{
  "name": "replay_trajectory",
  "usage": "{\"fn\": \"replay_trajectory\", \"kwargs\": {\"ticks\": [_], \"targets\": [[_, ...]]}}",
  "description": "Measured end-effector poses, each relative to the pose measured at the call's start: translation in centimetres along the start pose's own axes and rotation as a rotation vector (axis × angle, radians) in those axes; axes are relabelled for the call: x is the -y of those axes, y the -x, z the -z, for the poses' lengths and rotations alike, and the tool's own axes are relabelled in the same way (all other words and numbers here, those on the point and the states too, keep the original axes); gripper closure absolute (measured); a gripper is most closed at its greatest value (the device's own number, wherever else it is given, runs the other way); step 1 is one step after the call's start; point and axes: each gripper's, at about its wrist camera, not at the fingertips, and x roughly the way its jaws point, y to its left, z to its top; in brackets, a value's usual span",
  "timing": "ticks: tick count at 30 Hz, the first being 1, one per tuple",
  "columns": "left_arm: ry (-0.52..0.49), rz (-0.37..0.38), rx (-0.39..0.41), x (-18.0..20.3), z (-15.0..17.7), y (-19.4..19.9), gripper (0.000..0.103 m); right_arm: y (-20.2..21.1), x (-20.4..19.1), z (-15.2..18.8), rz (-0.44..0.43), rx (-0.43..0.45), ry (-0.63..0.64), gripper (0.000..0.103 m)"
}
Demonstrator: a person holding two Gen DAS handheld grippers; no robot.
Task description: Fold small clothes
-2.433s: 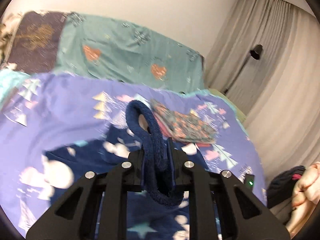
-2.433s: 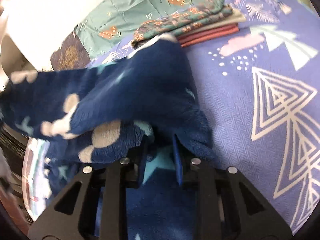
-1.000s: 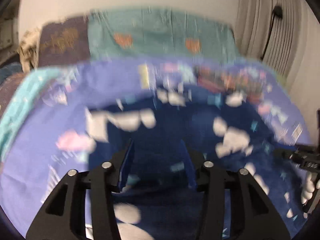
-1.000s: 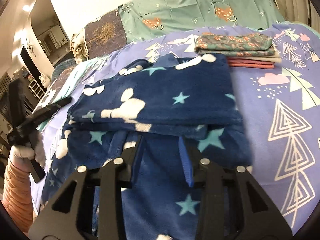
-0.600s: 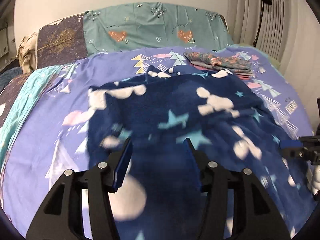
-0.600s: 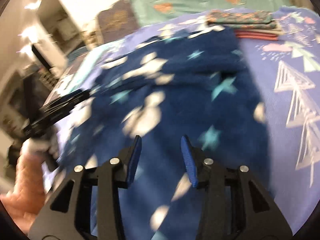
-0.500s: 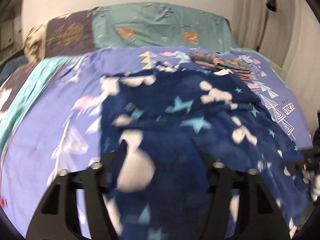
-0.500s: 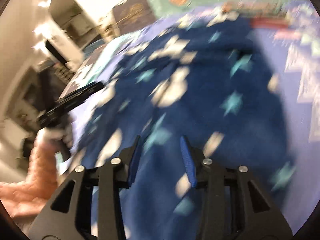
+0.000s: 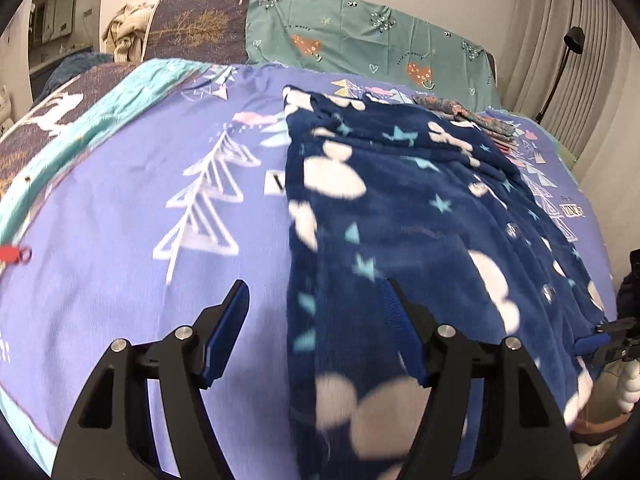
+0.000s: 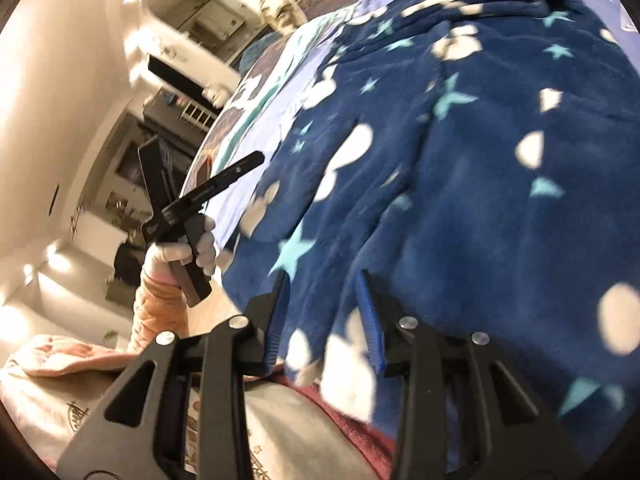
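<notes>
My left gripper (image 9: 316,312) is spread wide, nothing in it, hovering over the purple bedsheet (image 9: 120,240) w/ its right finger above the left edge of the navy fleece garment (image 9: 400,208). Garment lies spread across the bed, near hem draping off the edge. Folded clothes stack (image 9: 472,120) at its far right corner. My right gripper (image 10: 324,308) is part open, straddling the fleece's near hem, not clamped.
</notes>
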Motion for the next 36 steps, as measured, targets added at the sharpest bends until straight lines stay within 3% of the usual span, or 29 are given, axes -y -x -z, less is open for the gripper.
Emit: {"fn": "replay_trajectory", "kwargs": {"ticks": [3,7,9,10,15,17,18,20,23,25,27,29,32,34,36], "targets": [[0.015,0.037,-0.033,-0.1,1.5,0.3,0.034,-1.6,0.1,0.9,0.060,-0.049,-0.003,0.067],[0.041,0.090,-0.081,-0.2,3.5,0.0,0.034,-2.8,0.8,0.9,-0.042,-0.041,-0.079,0.061],[0.052,0.091,-0.073,-0.1,4.0,0.2,0.034,-3.3,0.5,0.7,-0.041,-0.040,-0.092,0.073],[0.058,0.096,-0.073,-0.1,4.0,0.3,0.034,-3.2,0.1,0.7,-0.027,-0.032,-0.084,0.093],[0.066,0.138,-0.067,0.1,4.4,1.5,0.034,1.5,-1.5,0.5,-0.025,0.102,-0.050,0.094],[0.066,0.150,-0.071,0.3,4.7,1.6,0.034,3.4,-2.0,0.7,0.058,0.145,-0.005,0.094],[0.065,0.157,-0.077,0.4,5.0,1.4,0.034,3.6,-2.0,0.9,0.116,0.152,0.020,0.093],[0.055,0.149,-0.079,0.8,5.4,1.1,0.034,3.0,-1.0,1.6,0.179,0.124,0.011,0.080],[0.043,0.131,-0.068,1.3,5.7,1.4,0.035,3.0,1.0,2.5,0.161,0.099,-0.083,0.071],[0.052,0.146,-0.072,1.2,5.8,1.6,0.039,5.0,1.5,2.6,0.146,0.180,-0.105,0.066],[0.038,0.171,-0.077,1.4,6.1,1.9,0.054,8.7,2.3,2.8,0.174,0.313,-0.133,0.056],[0.036,0.197,-0.086,1.4,6.2,1.9,0.062,12.6,4.5,3.8,0.276,0.418,-0.198,0.054],[0.031,0.214,-0.096,1.6,6.4,2.3,0.066,15.2,8.4,5.8,0.356,0.452,-0.357,0.053],[0.054,0.234,-0.105,1.3,6.6,2.5,0.066,15.2,11.0,7.5,0.298,0.432,-0.471,0.053],[0.085,0.256,-0.120,0.9,6.8,2.3,0.057,14.5,12.0,8.6,0.201,0.414,-0.501,0.053]]}}
